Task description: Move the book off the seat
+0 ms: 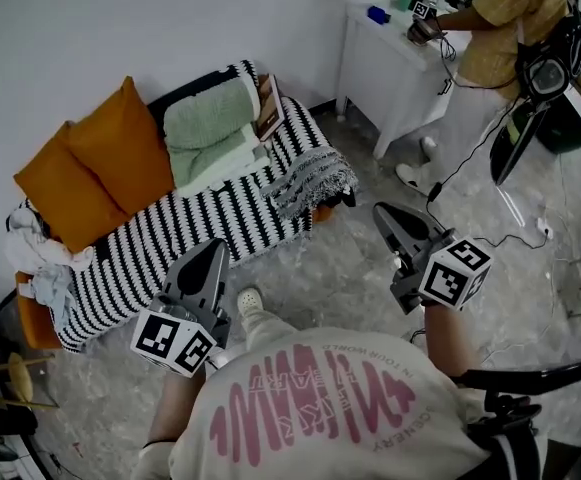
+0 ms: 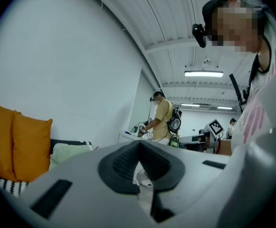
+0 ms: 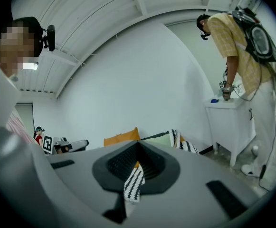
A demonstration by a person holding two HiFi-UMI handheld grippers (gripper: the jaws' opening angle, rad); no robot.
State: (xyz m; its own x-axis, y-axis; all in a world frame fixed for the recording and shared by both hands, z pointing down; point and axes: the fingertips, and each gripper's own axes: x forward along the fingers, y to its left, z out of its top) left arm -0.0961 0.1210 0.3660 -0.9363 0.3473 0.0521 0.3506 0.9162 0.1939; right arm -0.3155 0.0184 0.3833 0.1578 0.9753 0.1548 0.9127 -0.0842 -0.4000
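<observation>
**Head view: approach to the sofa.** The book [image 1: 268,106] stands on edge at the far end of the seat. It leans against a folded green blanket [image 1: 208,120], above the striped throw [image 1: 220,218] that covers the sofa. My left gripper [image 1: 208,258] and my right gripper [image 1: 390,218] hang in front of the sofa, well apart from the book. Each has its jaws closed together on nothing. In the right gripper view only the throw's stripes show through the slit between them.

**Step in hand, as I judge it: the reach.** To do it well, I step closer and part the jaws of the right gripper, the nearer to that end, before arriving. I come down on the book's free upper edge, on the side away from the blanket, so no cloth is caught. The jaws should take in the whole thickness, or the pages may fan open. I then lift straight up, clear of the throw, before carrying it away.
</observation>
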